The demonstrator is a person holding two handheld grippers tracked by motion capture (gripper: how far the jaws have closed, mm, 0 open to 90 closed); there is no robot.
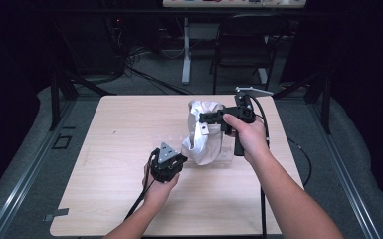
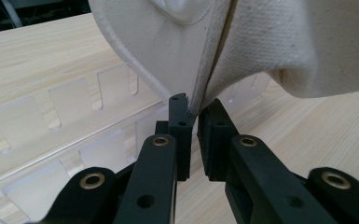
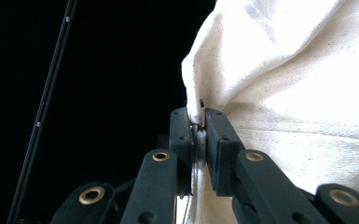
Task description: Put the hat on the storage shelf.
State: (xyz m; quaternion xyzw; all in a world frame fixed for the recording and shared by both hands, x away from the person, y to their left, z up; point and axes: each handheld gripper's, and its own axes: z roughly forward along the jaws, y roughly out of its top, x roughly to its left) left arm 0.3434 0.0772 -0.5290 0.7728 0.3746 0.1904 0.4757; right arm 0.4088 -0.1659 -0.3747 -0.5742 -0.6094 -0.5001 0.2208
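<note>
Both grippers pinch the cloth bag [image 1: 205,133], held up over a clear rack [image 2: 70,140] on the table [image 1: 119,149]: left gripper [image 2: 193,112] nips its lower hem, right gripper [image 3: 198,122] its upper edge; it looks light and limp, best taken at seams.

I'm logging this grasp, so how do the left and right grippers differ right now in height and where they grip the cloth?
The left gripper sits low near the table, pinching the cloth bag's bottom edge. The right gripper is raised higher, clamping the bag's upper part. Both are shut on the same white fabric.
</note>
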